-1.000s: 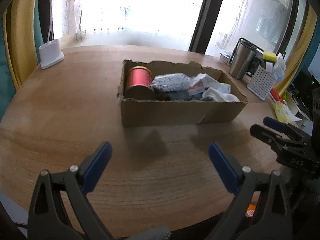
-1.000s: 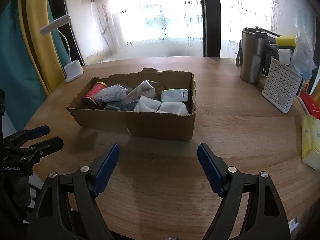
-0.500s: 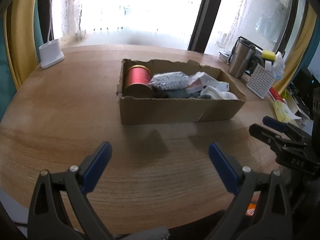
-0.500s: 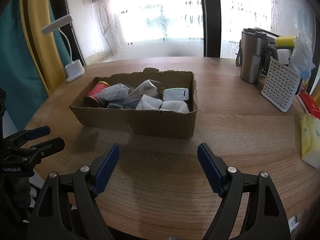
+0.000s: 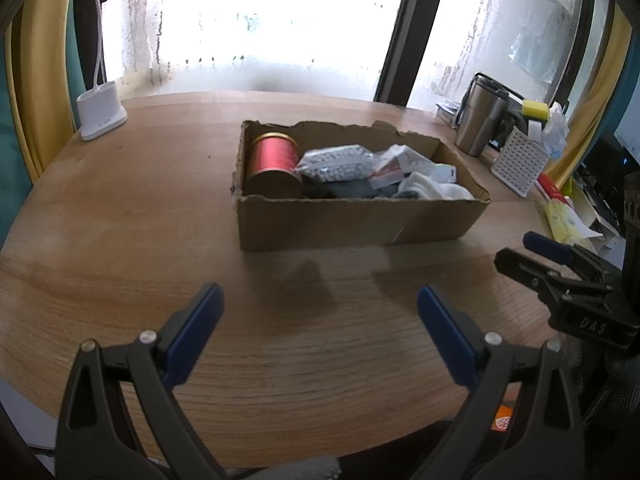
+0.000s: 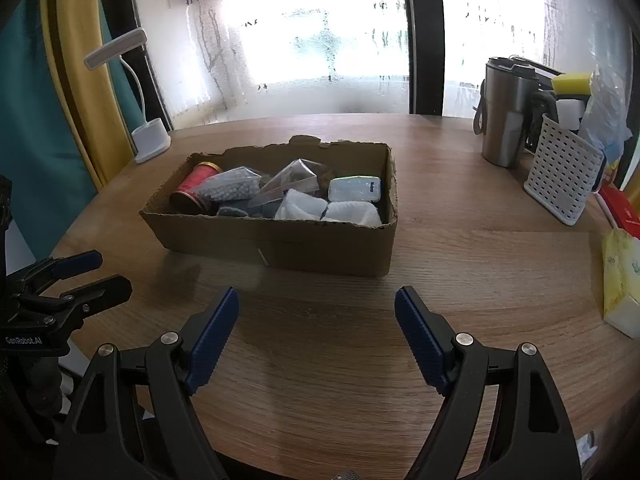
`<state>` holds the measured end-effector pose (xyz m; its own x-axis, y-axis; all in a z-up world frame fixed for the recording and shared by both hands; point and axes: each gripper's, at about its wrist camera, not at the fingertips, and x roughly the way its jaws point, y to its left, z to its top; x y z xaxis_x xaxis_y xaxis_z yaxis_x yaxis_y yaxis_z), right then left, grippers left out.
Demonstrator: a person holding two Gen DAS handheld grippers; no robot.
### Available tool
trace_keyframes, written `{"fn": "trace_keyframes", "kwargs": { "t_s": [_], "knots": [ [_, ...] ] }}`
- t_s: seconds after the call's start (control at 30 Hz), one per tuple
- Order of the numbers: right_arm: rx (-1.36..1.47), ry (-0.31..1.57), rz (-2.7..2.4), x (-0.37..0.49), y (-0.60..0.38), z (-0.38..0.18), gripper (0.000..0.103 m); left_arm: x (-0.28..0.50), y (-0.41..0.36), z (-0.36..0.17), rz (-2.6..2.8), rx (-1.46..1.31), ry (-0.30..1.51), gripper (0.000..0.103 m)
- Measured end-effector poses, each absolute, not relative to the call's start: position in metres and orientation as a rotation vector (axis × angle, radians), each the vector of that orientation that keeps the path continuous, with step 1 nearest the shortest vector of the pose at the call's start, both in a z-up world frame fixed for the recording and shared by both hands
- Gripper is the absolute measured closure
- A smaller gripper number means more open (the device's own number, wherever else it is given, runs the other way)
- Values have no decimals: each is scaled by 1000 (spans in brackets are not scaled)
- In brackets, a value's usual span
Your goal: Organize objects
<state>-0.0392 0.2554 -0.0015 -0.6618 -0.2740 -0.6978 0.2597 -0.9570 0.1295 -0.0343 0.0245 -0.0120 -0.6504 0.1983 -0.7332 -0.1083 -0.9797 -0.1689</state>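
On the round wooden table sits a cardboard box with a red tin, a bag of white beads and white cloths inside. Since a second ago both tongs have only drifted slightly. Left tongs and right tongs gape wide, holding nothing. Only the right view shows the small white pouch fully.
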Motion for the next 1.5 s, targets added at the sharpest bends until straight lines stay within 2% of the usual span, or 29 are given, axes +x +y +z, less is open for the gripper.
{"fn": "trace_keyframes", "kwargs": {
  "t_s": [1.5],
  "knots": [
    [1105, -32, -2622, -41, 253, 1, 20, -36, 24, -10, 2701, -1219, -158, 4]
  ]
}}
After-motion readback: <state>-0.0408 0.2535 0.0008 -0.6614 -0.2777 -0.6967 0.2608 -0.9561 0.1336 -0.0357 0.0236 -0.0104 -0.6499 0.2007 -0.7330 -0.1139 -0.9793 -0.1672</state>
